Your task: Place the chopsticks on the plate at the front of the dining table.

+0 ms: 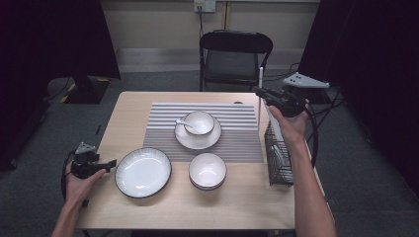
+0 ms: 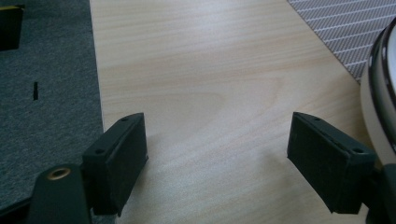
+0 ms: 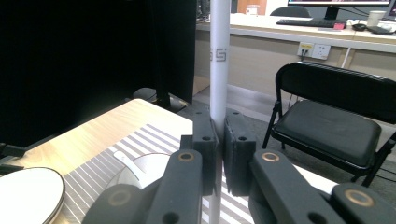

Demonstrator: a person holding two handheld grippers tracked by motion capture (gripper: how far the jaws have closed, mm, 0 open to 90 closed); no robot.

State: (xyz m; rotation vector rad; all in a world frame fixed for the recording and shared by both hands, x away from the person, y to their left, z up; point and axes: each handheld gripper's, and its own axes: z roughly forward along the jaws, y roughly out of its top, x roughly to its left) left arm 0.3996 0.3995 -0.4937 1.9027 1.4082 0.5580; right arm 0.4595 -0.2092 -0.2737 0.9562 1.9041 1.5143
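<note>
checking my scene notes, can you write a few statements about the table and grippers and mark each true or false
1. The right gripper is shut on a thin white stick. True.
2. The left gripper holds the big plate. False: its jaws stand apart over bare table, with the plate beside it.
3. A spoon lies in the bowl on the saucer. True.
4. The wire rack stands at the table's left edge. False: it is at the right edge.
5. The empty bowl sits on the striped mat. False: it sits on the wood in front of the mat.
</note>
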